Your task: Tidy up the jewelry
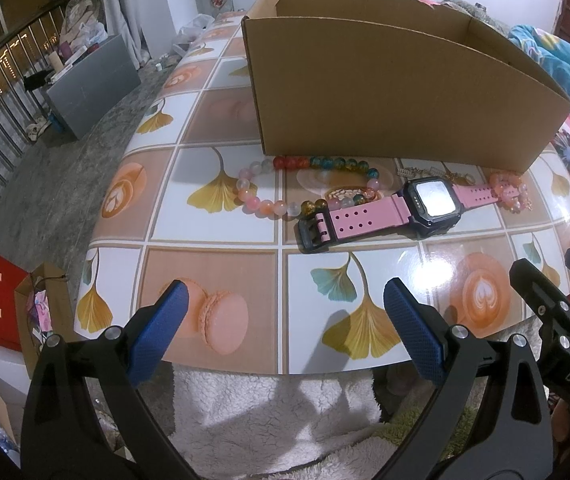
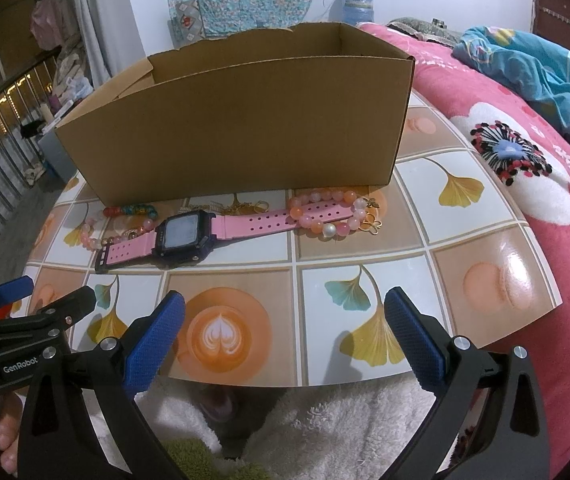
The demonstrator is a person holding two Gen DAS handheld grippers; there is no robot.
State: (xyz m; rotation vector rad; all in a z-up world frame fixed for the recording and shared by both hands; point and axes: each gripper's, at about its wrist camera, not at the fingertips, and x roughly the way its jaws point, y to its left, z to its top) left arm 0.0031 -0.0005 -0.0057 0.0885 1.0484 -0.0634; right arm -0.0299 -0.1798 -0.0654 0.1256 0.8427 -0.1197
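Right now the pink watch (image 1: 397,210) lies flat on the table (image 1: 213,264), strap stretched out, just in front of the cardboard box (image 1: 385,92). I see its black buckle end resting over the multicoloured bead bracelet (image 1: 285,184) on the left, and its other strap end running through the pink bead bracelet (image 2: 329,212) on the right, which carries a small gold charm. Between the watch and the box wall I can make out a thin gold chain (image 2: 237,208), partly hidden by the strap. The box stands open at the top; I cannot see inside it from either wrist view.

My left gripper (image 1: 285,316) hovers over the near edge of the table, its blue fingers (image 1: 157,328) spread wide with nothing between them. My right gripper (image 2: 285,320) sits just beside it, fingers likewise wide apart and holding nothing. Both are well short of the jewelry. Beyond the table on the right is a bed with a pink flowered blanket (image 2: 525,168).
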